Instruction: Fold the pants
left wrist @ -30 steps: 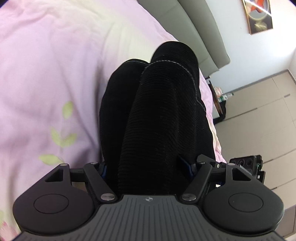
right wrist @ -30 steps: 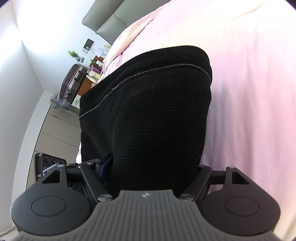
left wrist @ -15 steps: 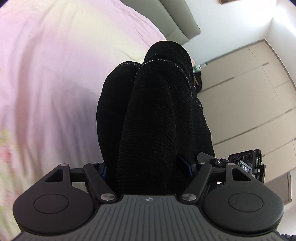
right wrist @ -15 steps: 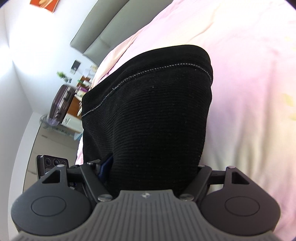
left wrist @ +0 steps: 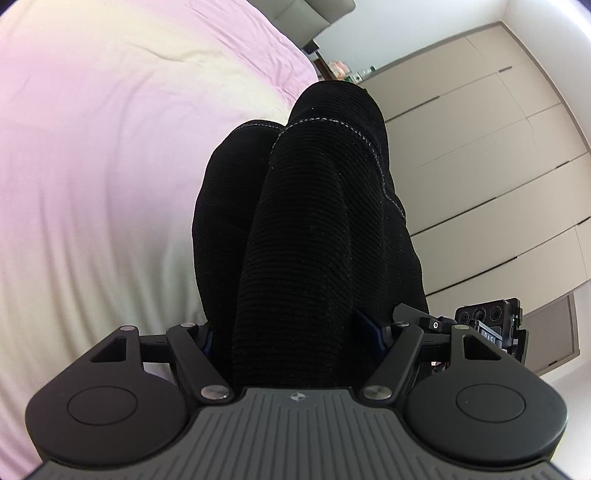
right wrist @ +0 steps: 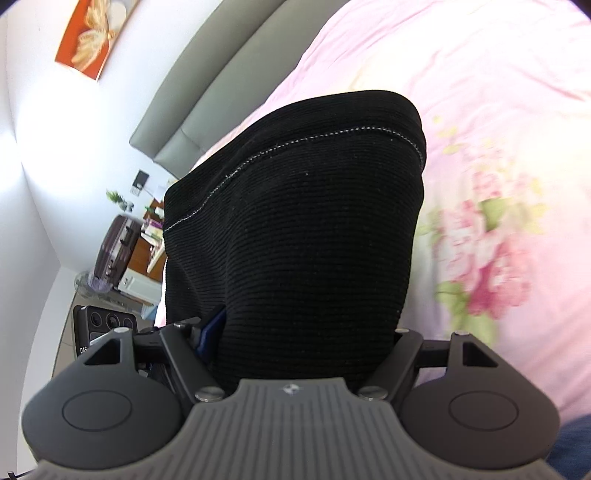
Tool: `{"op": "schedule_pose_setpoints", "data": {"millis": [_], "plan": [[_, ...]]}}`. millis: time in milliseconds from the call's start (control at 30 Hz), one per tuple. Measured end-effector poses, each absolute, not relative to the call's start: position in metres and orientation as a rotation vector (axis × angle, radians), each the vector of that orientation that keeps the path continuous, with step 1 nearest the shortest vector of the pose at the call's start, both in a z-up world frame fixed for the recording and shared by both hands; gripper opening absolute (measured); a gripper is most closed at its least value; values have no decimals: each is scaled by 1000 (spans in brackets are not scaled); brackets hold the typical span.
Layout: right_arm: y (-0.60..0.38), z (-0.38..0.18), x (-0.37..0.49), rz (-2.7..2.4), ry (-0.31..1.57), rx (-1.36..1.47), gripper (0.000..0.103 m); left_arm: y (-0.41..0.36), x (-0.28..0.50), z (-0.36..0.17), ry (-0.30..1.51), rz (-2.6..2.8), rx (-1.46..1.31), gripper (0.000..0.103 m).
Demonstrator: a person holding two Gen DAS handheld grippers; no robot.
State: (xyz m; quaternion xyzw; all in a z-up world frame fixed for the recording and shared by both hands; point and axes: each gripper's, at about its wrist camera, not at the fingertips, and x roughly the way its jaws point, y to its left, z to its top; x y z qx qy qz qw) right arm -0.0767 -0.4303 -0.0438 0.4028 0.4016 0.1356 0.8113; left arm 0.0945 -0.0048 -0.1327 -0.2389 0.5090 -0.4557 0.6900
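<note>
The black pants [left wrist: 314, 236] are made of ribbed cloth with a line of pale stitching near the hem. In the left wrist view a bunch of the cloth runs from the gripper straight forward and up the picture, so its long axis lies along the fingers, and its rounded far end points toward the edge of the bed. Here the cloth makes two thick rolls side by side, the right one in front of the left one. In the right wrist view the pants [right wrist: 306, 236] make one broad fold that also stretches away along the fingers, with the stitched hem across the far end.

The left gripper [left wrist: 295, 328] stands rather wide, and the thick bunch of cloth fills the whole gap between its two fingers, so it pinches the pants. The right gripper [right wrist: 303, 332] does the same: its fingers are apart but the fabric is packed between them, so it grips the pants.

The pants are above the pink bedspread [left wrist: 110, 147], held by the two grippers. On the right side the bedspread has a print of pink flowers [right wrist: 487, 254] with green leaves.

Beyond the bed there are the beige wardrobe doors [left wrist: 498, 155], a grey headboard [right wrist: 221, 77], a dark suitcase [right wrist: 114, 247] and an orange picture [right wrist: 92, 33] on the white wall.
</note>
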Motion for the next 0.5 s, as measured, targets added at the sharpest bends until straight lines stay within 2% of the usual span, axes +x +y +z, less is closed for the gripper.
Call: {"op": "schedule_pose_setpoints", "data": {"millis": [200,500], "plan": [[-489,-44,-112,271,788,916,70,-46,76,-116,1146,-1038,-463,81],[-587,-50,-145,238,699,1003,70,-123,101,-101,1174,-1065,-378,80]]}}
